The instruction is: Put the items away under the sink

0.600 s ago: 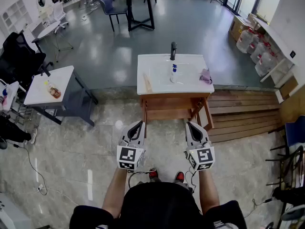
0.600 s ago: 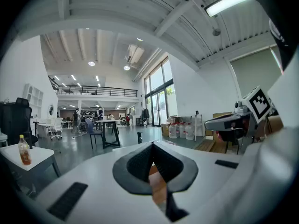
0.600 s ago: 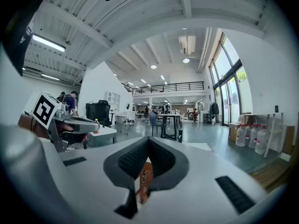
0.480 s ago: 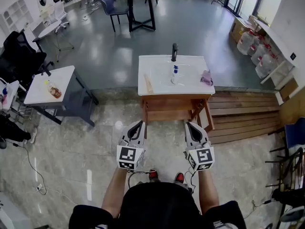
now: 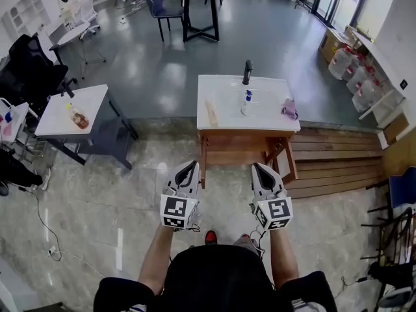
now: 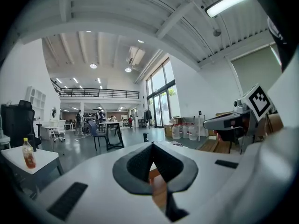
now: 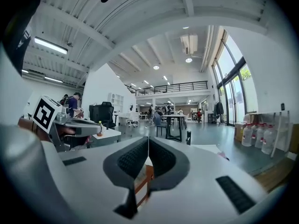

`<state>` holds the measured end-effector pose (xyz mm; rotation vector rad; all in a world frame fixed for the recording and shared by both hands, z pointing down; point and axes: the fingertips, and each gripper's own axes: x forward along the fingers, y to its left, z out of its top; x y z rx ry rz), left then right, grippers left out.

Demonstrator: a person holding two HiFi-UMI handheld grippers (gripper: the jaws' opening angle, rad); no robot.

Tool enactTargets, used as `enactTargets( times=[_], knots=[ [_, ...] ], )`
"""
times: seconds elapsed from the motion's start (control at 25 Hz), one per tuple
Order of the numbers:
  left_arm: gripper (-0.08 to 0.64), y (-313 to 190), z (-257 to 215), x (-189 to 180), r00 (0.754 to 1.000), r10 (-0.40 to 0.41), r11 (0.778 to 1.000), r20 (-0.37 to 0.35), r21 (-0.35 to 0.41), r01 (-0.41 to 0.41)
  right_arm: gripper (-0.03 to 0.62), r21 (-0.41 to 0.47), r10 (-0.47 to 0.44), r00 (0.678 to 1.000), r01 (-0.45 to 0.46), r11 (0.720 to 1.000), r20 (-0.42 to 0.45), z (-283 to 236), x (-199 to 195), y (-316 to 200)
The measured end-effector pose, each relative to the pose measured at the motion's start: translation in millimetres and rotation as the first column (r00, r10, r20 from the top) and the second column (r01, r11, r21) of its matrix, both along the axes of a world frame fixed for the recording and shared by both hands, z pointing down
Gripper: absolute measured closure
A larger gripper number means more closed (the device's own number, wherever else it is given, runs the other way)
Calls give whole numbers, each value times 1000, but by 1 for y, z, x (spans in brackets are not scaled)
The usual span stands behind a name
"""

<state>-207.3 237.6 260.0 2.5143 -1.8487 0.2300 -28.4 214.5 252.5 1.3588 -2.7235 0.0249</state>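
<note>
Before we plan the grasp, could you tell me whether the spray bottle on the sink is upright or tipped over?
Upright: the spray bottle stands on its base on the sink, its blue head uppermost.

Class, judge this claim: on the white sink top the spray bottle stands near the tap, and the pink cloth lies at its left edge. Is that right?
No. The head view shows the pink cloth at the right edge of the sink top, not the left. The spray bottle does stand near the tap.
</note>
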Motion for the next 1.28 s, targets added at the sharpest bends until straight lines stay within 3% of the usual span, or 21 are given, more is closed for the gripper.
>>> enactTargets(
  times=[0.48, 0.88, 1.28],
  knots=[
    [554, -24, 14, -46, 994, -110, 994, -22, -21, 110, 561, -52, -99, 994, 97, 994, -37, 21, -53, -43],
    [554, -112, 56, -61, 983, -184, 978, -19, -105, 181, 561, -140, -172, 984, 165, 976, -37, 68, -84, -156],
    [554, -182, 124, -72, 974, -223, 954, -49, -217, 207, 561, -286, -237, 970, 214, 934, -48, 152, -117, -245]
  ],
)
